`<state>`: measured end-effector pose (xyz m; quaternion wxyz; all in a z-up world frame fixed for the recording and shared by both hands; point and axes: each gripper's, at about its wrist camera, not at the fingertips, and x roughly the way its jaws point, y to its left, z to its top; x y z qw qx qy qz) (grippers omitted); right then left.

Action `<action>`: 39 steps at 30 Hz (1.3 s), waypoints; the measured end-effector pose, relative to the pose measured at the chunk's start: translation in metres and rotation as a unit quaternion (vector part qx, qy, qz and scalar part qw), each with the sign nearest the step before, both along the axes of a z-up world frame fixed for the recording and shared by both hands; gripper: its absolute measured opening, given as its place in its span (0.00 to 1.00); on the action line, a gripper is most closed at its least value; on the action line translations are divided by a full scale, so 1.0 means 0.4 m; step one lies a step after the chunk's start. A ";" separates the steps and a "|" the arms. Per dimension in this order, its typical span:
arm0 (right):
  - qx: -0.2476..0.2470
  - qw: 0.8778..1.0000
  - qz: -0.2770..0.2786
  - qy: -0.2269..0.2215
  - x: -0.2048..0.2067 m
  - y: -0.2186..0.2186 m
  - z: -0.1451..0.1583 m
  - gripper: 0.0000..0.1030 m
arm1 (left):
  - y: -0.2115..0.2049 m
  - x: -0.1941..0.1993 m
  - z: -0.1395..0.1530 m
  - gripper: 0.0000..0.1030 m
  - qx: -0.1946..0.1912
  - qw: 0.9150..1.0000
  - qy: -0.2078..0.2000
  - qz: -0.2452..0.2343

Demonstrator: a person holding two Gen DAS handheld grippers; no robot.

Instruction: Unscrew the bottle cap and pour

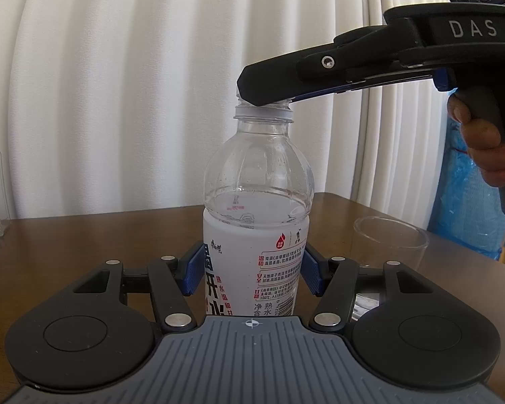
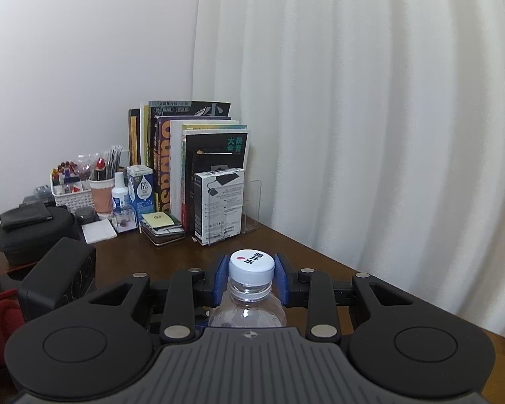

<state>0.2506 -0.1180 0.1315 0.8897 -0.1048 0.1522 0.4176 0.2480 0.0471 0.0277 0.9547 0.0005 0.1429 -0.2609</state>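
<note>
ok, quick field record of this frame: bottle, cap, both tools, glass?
bottle: upright on the table, partly full
cap: white, on the neck
left tool: shut on the bottle's label
right tool: shut on the cap, reaching in from above
glass: clear, looks empty, beside the bottle on the right in the left wrist view

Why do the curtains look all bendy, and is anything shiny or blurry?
Left wrist view: the fisheye lens bows the curtain folds; the bottle is sharp, with small glints on its clear plastic. Right wrist view: the curtain curves too, dark corners show, the cap is crisp.
</note>
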 end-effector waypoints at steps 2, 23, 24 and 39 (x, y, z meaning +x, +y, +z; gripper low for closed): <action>-0.002 1.000 0.000 -0.004 -0.005 0.002 0.001 0.37 | 0.001 0.000 -0.001 0.57 0.000 1.000 0.000 0.000; -0.019 0.999 -0.012 -0.038 -0.044 0.013 0.007 0.38 | 0.017 0.014 -0.003 0.57 -0.001 1.000 0.001 -0.001; -0.017 0.999 -0.013 -0.037 -0.041 0.015 0.008 0.38 | 0.017 0.015 -0.004 0.57 -0.001 1.000 0.001 -0.001; -0.023 0.997 -0.024 -0.069 -0.043 0.031 -0.006 0.31 | 0.014 0.024 -0.007 0.57 -0.002 1.000 0.003 -0.002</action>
